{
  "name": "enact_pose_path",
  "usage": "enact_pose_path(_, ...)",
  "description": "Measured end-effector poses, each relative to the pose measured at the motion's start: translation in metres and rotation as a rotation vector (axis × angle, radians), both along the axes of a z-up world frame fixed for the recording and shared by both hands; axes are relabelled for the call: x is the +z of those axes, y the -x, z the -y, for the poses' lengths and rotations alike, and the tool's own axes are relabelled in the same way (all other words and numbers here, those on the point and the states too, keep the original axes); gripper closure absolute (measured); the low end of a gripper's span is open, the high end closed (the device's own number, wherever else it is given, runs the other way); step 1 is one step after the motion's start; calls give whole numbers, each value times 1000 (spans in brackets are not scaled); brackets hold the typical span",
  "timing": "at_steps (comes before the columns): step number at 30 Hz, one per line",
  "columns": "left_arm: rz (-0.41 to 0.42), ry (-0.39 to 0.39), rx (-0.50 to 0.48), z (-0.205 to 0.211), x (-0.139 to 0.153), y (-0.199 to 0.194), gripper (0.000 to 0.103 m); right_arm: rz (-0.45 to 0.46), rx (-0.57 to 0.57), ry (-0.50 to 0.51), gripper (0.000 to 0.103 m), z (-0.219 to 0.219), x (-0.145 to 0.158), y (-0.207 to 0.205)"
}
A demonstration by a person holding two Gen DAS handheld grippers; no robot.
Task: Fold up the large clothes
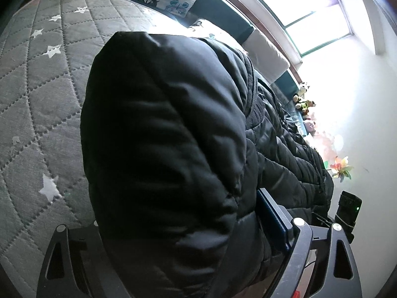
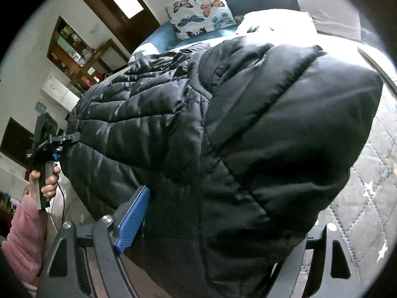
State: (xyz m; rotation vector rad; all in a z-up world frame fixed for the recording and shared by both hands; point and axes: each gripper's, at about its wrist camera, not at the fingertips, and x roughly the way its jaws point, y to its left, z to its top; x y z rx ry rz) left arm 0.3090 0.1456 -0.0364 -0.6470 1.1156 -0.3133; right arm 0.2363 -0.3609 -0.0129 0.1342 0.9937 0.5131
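Observation:
A large black quilted puffer jacket fills the left wrist view and hangs between the two grippers above the bed. My left gripper is shut on the jacket's edge; one blue pad shows beside the fabric, the other is hidden under it. The jacket also fills the right wrist view. My right gripper is shut on its other edge, with one blue pad showing. The left gripper shows at the left of the right wrist view, held in a hand with a pink sleeve.
A grey quilted bedcover with white stars lies under the jacket. A butterfly-print pillow and a white pillow lie at the bed's head. A window, soft toys and wooden shelves stand around.

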Motion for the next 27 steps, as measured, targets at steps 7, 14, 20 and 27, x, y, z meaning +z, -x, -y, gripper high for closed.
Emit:
enact_pose_path(7,-10,-16,5,0,-5,2,4,-1,-1,-2,13,-1,2,0)
enact_pose_path(14,-23,-9,12,1,-10,-1,0,-36,4,-55,4,-1,-3,-4)
enact_pose_path(20,-40,-11,-14,6,-10,-11,0,-108,17,-154,0,12,-13,-13)
enact_pose_path(27,-36,5,-27,15,-10,-19,0,-181,30,-247,0,23,-25,-23)
